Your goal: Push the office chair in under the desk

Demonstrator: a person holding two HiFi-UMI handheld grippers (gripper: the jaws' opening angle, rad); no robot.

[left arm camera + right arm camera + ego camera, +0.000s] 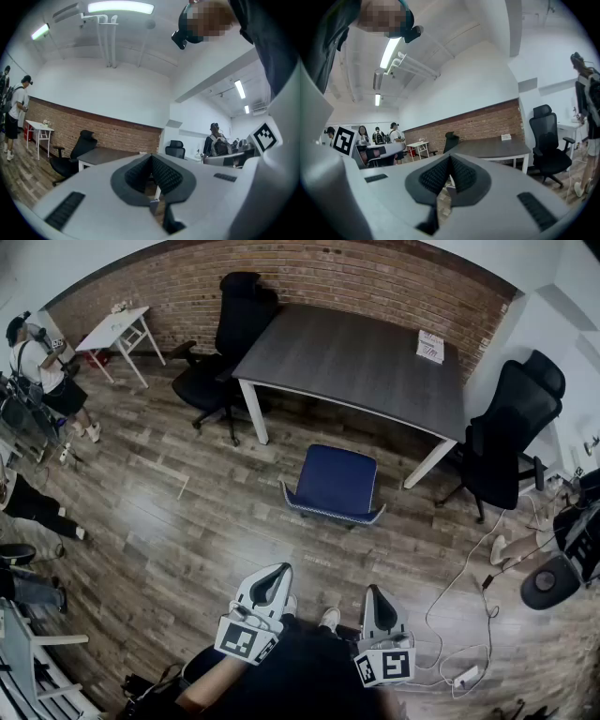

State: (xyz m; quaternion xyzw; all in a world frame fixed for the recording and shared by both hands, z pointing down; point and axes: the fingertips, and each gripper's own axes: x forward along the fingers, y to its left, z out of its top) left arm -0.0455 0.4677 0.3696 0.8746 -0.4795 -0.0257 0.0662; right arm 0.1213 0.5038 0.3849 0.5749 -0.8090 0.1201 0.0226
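The wooden floor (187, 521) before me bears the grey desk (347, 357) and a blue chair (336, 482); a leaflet (430, 346) lies at the desk's corner.

**Obstructed and Unreadable Areas**

In your head view, the blue chair (336, 482) shows only its seat, and its base is hidden beneath. The desk (356, 362) top covers its own far legs and part of the black chair (220, 343) at its left corner. Print on the paper (430, 346) is too small to read. A bystander (33, 505) is cut off by the left edge, legs only.

In your left gripper view, the left gripper (151, 159) blocks the floor with its own body, and the blue chair cannot be made out. The right gripper (450, 161) blocks its view likewise. There the picture's right edge cuts off a standing person (587, 108).
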